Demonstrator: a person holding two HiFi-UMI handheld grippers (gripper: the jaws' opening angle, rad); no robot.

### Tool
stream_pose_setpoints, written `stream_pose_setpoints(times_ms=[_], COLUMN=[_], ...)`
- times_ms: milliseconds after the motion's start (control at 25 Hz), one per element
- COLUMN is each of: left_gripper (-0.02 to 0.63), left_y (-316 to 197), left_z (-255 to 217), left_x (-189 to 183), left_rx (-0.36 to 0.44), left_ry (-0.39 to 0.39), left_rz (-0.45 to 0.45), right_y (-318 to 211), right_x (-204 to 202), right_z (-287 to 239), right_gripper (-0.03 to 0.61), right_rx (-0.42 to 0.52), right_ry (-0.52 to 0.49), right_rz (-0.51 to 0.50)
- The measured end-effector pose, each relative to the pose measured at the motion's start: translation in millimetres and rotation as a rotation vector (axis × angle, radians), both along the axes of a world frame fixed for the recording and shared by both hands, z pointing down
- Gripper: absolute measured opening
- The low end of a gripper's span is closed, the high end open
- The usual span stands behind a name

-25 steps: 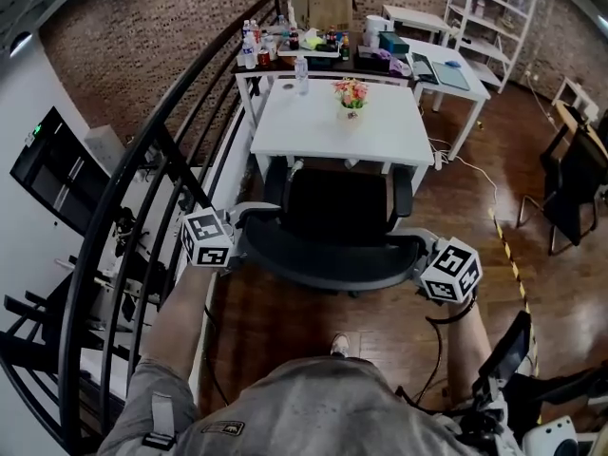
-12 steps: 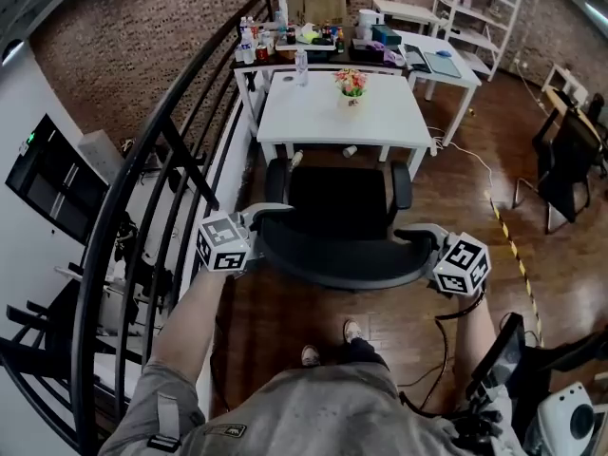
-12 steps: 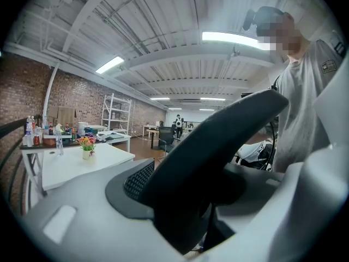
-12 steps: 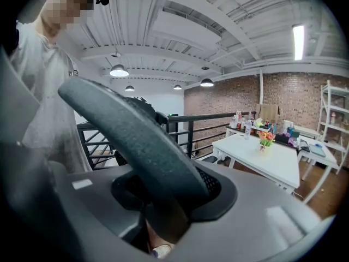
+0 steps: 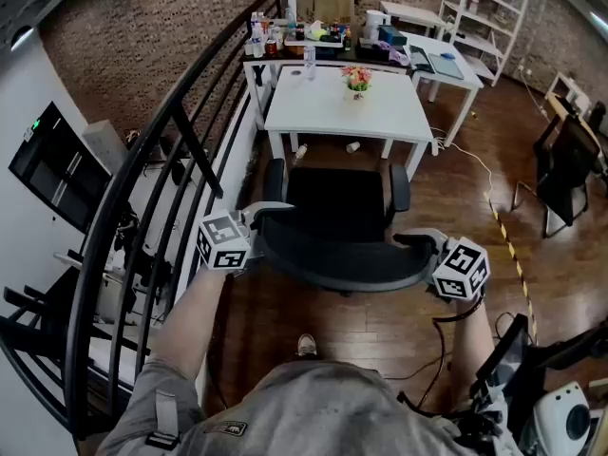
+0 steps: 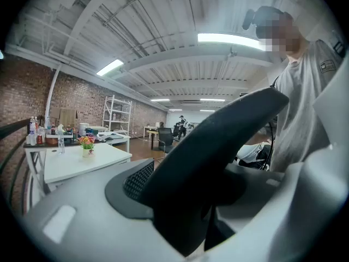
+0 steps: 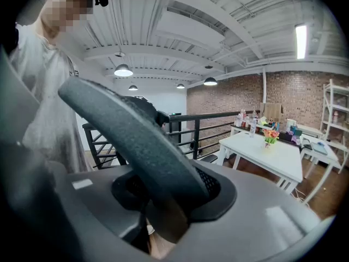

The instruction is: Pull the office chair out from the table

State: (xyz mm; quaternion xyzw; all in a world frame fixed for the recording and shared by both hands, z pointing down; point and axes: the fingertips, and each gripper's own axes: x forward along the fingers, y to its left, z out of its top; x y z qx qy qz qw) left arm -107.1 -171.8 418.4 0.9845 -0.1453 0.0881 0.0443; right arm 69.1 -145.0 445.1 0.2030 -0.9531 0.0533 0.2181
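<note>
Grips chair (image 5: 337, 202) by its backrest rim: left gripper (image 5: 261, 215) at 9 o'clock, right gripper (image 5: 421, 243) at 3, jaws partly spread, pressed on it. Only from the head: stands clear of white table (image 5: 332, 117) at 12, on wood floor (image 5: 456, 207), beside railing (image 5: 142, 160). Only from gripper views: ceiling lights (image 7: 123, 70).

The office chair (image 5: 337, 212) stands just before the table (image 5: 313, 126); a flower pot (image 5: 357, 81) sits on the table; a railing (image 5: 133, 174) runs left of both.
</note>
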Motion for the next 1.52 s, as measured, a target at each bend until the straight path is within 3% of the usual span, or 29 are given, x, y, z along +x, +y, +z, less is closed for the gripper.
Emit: stream_pose_setpoints(times_ms=[880, 1520], left_gripper=[0.272, 0.267], left_y=[191.9, 305.6], left_z=[-6.2, -1.5], left_x=[15.6, -14.4], left_rx=[-0.02, -0.035], left_ry=[0.04, 0.052], left_rz=[-0.11, -0.028], right_y=[178.3, 299.0], right_x=[16.9, -15.2], right_z=[-4.8, -2.8], right_gripper=[0.161, 0.163], right_rx=[0.009, -0.002], right_ry=[-0.006, -0.002], right_rz=[-0.11, -0.068])
